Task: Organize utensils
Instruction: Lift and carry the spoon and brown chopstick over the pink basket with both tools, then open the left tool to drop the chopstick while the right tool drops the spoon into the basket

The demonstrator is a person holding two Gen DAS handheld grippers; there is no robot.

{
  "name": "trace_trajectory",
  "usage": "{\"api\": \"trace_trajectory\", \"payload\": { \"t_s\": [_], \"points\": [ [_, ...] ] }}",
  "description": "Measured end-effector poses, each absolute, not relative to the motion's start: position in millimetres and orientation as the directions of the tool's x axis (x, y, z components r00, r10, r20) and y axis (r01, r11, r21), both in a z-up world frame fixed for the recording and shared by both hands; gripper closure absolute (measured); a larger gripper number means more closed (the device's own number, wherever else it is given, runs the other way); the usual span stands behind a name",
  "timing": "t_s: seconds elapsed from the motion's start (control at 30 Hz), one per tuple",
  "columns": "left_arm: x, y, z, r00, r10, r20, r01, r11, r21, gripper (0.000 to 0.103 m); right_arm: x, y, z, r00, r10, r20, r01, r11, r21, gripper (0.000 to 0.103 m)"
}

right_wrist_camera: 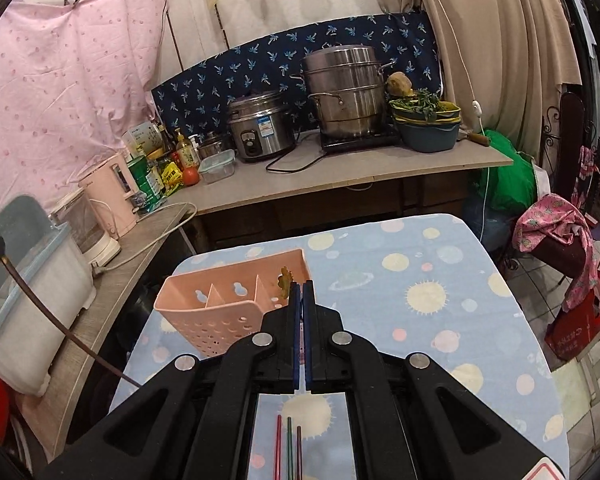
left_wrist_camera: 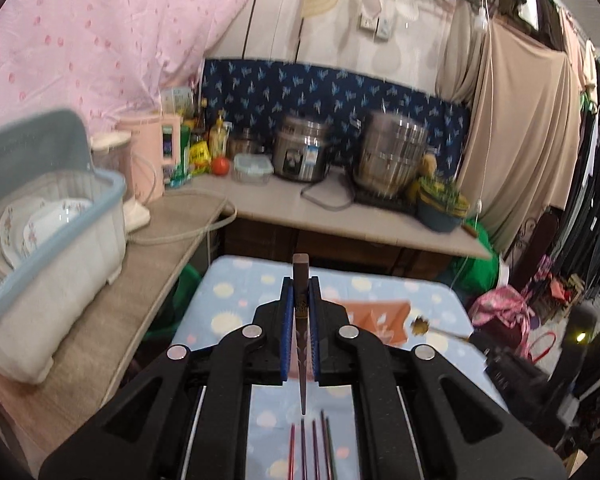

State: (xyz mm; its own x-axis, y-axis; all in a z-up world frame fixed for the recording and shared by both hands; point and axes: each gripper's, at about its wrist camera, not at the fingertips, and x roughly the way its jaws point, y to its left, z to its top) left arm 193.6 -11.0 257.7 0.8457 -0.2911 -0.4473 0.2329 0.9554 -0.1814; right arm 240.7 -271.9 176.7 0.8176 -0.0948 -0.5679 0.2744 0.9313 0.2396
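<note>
My left gripper (left_wrist_camera: 301, 284) is shut on a dark brown chopstick (left_wrist_camera: 301, 320), held above the blue patterned table (left_wrist_camera: 236, 292); the same chopstick (right_wrist_camera: 52, 320) shows at the left of the right wrist view. My right gripper (right_wrist_camera: 299, 289) is shut on a thin utensil with a gold leaf-shaped end (right_wrist_camera: 285, 280), next to the pink utensil holder (right_wrist_camera: 236, 304). That utensil's gold end (left_wrist_camera: 420, 325) also shows in the left wrist view. Several coloured chopsticks (left_wrist_camera: 312, 448) lie on the table below the grippers, and they show in the right wrist view (right_wrist_camera: 288, 444) too.
A dish rack with plates (left_wrist_camera: 48, 224) sits on the left counter beside a pink kettle (left_wrist_camera: 156, 152). The back counter (right_wrist_camera: 340, 168) holds a rice cooker (right_wrist_camera: 260, 128), a steel steamer pot (right_wrist_camera: 344, 92) and a basin of greens (right_wrist_camera: 428, 120). Clothes and bags (right_wrist_camera: 556, 224) stand at right.
</note>
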Motion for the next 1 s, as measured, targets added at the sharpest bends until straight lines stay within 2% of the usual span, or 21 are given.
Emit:
{"api": "trace_trajectory", "payload": {
  "t_s": [0.2,0.33,0.53,0.73,0.77,0.8,0.87,0.93,1.0],
  "points": [
    [210.0,-19.9,293.2,0.896,-0.295,-0.333,0.235,0.949,-0.209,0.096,268.2,-270.5,169.3,0.799,-0.078,-0.596,0.263,0.937,0.231,0.101],
    [228.2,-29.3,297.2,0.917,-0.279,-0.286,0.224,0.952,-0.209,0.096,283.5,-269.0,157.4,0.776,-0.073,-0.626,0.265,0.939,0.219,0.101],
    [260.8,-41.0,267.5,0.905,-0.277,-0.322,0.212,0.952,-0.221,0.096,295.5,-266.2,138.0,0.747,-0.07,-0.661,0.269,0.941,0.205,0.101],
    [279.3,-52.6,231.9,0.868,-0.277,-0.411,0.21,0.957,-0.202,0.095,300.4,-265.2,129.8,0.738,-0.068,-0.672,0.272,0.94,0.204,0.101],
    [280.7,-52.9,227.3,0.866,-0.27,-0.42,0.201,0.959,-0.201,0.094,299.7,-265.2,130.2,0.741,-0.071,-0.668,0.274,0.94,0.204,0.097],
    [280.6,-51.4,223.9,0.866,-0.269,-0.421,0.2,0.959,-0.202,0.093,298.9,-264.5,130.9,0.745,-0.074,-0.663,0.275,0.94,0.204,0.097],
    [278.9,-49.7,220.1,0.866,-0.263,-0.426,0.193,0.961,-0.2,0.077,297.5,-263.0,132.5,0.747,-0.08,-0.66,0.276,0.941,0.199,0.096],
    [275.2,-46.5,218.5,0.868,-0.254,-0.427,0.183,0.962,-0.202,0.066,294.3,-262.9,134.1,0.751,-0.079,-0.655,0.277,0.939,0.204,0.096],
    [271.5,-42.8,218.7,0.866,-0.256,-0.429,0.183,0.962,-0.205,0.063,290.4,-263.7,135.9,0.754,-0.076,-0.652,0.28,0.936,0.215,0.095]
  ]
}}
